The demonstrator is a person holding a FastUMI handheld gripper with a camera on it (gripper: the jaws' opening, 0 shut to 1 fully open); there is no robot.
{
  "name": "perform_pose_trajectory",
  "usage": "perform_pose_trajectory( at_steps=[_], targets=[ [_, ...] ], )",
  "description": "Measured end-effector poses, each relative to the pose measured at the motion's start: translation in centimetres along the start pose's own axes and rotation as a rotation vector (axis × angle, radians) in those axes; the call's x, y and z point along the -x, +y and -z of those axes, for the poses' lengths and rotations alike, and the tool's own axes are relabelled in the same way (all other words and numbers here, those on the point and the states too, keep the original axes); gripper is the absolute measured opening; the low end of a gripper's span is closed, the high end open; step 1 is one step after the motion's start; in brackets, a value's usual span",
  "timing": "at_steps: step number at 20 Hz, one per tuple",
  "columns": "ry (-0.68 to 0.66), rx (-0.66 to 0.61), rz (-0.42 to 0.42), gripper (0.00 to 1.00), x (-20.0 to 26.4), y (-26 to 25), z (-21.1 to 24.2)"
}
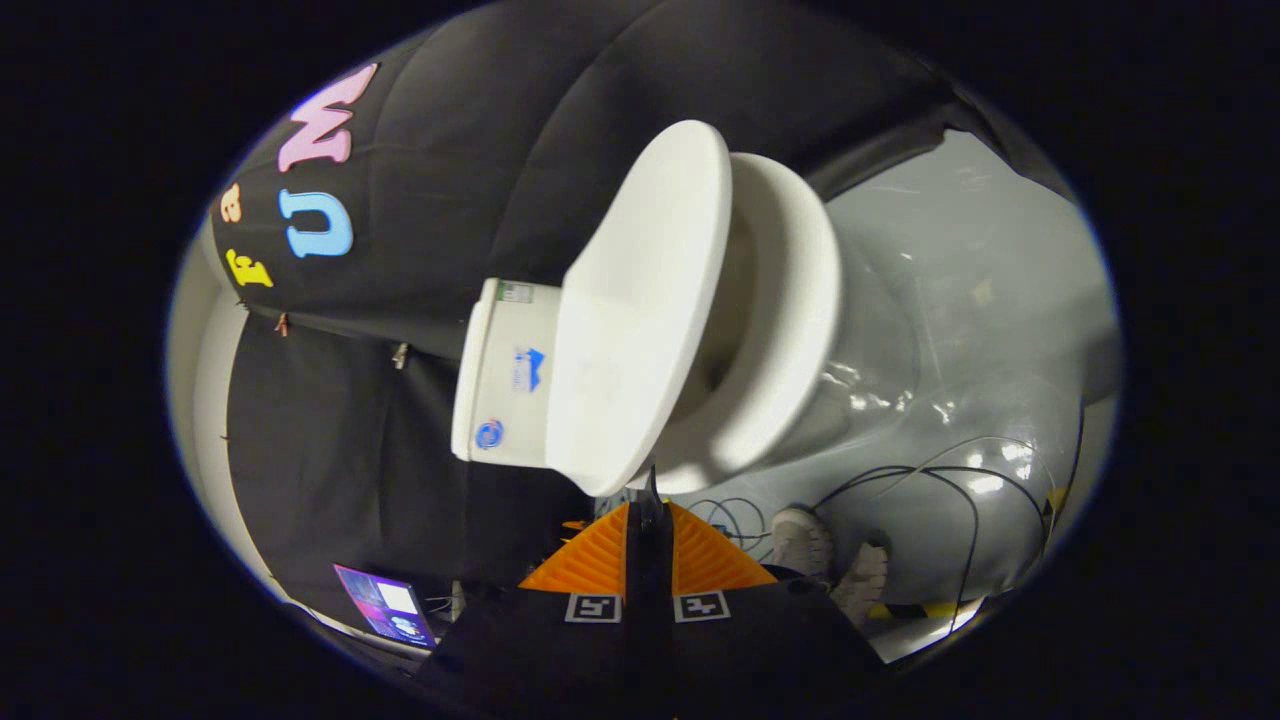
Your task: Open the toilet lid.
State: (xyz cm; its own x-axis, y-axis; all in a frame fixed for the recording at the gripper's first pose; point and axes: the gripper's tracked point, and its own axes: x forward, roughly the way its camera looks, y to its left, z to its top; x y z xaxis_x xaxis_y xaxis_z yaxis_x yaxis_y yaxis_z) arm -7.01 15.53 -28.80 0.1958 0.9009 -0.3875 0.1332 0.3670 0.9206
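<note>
With the gripper (650, 500) fingers drawn together and empty, the toilet lid (640, 310), partly raised just beyond them, is judged rigid, smooth and slippery, best pushed at its free rim.

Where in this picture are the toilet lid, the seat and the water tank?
toilet lid (640, 310): gripper view, middle of its flat face.
seat (800, 310): gripper view, its ring.
water tank (505, 375): gripper view, its side.
</note>
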Motion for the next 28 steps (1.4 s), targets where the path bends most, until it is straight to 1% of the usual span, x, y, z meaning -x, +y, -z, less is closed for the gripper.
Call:
perform_pose_trajectory(
  at_steps=[2, 3, 5, 8, 15, 19, 24, 28],
  targets=[
    [-0.014, 0.082, -0.014, 0.04, 0.4, 3.6, -0.3],
    [-0.029, 0.123, -0.007, 0.04, 0.6, 5.2, -0.6],
    [-0.046, 0.17, 0.001, 0.05, 0.9, 8.1, -1.1],
    [-0.047, 0.238, 0.014, 0.05, 0.4, 12.6, -0.5],
    [-0.021, 0.533, 0.194, 0.05, -1.3, 18.6, -0.3],
    [-0.007, 0.627, 0.26, 0.05, -2.3, 22.0, 0.0],
    [-0.008, 0.73, 0.303, 0.05, -4.9, 26.4, 0.6],
    [-0.075, 0.89, 0.332, 0.05, -7.3, 30.1, 1.1]
  ],
)
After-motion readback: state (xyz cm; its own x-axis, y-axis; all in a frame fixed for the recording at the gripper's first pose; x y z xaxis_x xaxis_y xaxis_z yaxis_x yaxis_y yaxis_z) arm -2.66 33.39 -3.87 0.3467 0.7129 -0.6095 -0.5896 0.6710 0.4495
